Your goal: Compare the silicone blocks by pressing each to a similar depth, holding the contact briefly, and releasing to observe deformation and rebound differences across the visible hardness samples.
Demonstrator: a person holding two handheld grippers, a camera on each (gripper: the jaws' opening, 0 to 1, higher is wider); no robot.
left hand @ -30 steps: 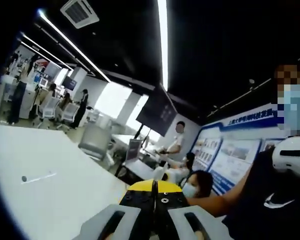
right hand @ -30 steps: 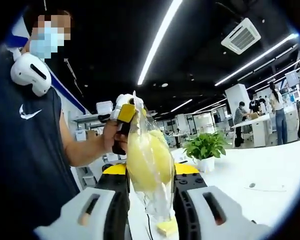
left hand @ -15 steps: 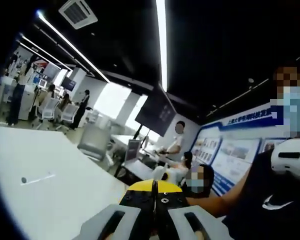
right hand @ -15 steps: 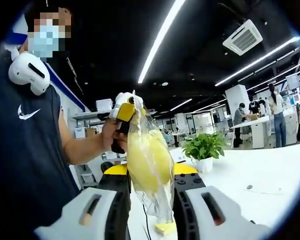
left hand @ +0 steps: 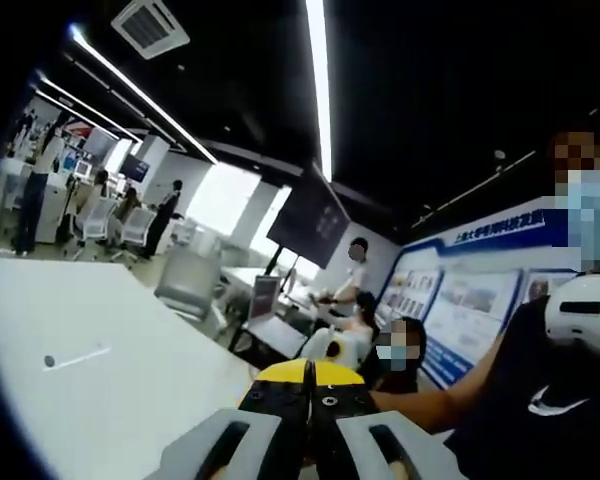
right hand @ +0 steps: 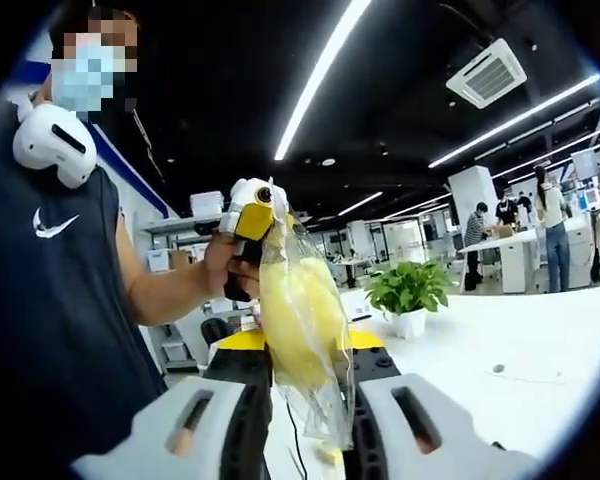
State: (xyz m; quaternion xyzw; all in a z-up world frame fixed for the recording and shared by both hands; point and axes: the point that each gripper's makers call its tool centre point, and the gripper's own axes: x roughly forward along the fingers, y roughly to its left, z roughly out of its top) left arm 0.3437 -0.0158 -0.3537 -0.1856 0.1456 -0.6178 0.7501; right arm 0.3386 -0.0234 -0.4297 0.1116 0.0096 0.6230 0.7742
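Between the right gripper's (right hand: pixel 302 400) two grey jaws hangs a clear plastic bag (right hand: pixel 305 330) holding a yellow silicone block (right hand: pixel 298 318); the jaws press in on the bag from both sides, pinching it. Above the block, the bag's top is caught by the left gripper (right hand: pixel 252 212), whose yellow-and-white head shows there, gripped by a hand (right hand: pixel 225 272). In the left gripper view the left gripper's (left hand: pixel 308 400) jaws sit pressed together, a thin edge of clear film between the tips. Left of the bag stands the person (right hand: pixel 55 260) in a dark sleeveless shirt, white headphones (right hand: pixel 50 145) at the neck. Right of the bag, on a white table (right hand: pixel 520 365), sits a potted plant (right hand: pixel 410 298). Further right, people stand at desks.
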